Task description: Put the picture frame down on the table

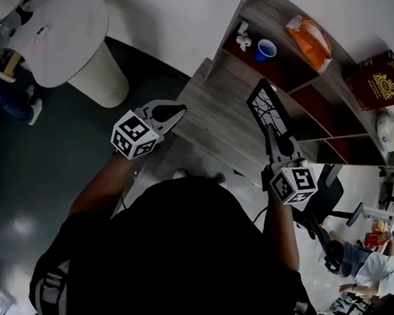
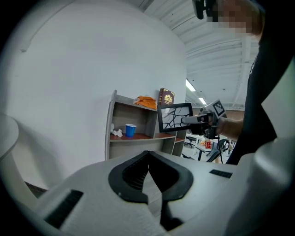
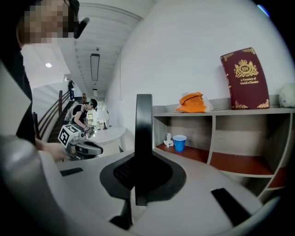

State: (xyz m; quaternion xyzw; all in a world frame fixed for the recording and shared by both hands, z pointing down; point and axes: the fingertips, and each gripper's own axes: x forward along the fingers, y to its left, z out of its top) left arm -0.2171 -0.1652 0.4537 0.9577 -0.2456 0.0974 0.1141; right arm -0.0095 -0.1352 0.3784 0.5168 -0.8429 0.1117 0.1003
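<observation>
My right gripper (image 1: pixel 274 136) is shut on the black picture frame (image 1: pixel 268 107), holding it in the air over the wooden table (image 1: pixel 217 124), in front of the shelf unit. In the right gripper view the frame (image 3: pixel 144 133) stands edge-on and upright between the jaws. From the left gripper view the frame (image 2: pixel 174 117) shows its face, white with black branching lines. My left gripper (image 1: pixel 170 113) hangs over the table's left part, jaws shut and empty.
A wooden shelf unit (image 1: pixel 307 95) stands behind the table with a blue cup (image 1: pixel 265 50), a small white figure (image 1: pixel 243 37), an orange bag (image 1: pixel 310 38) and a dark red book (image 1: pixel 379 79). A round white table (image 1: pixel 60 33) is at the left. Office chairs and a person sit at the right.
</observation>
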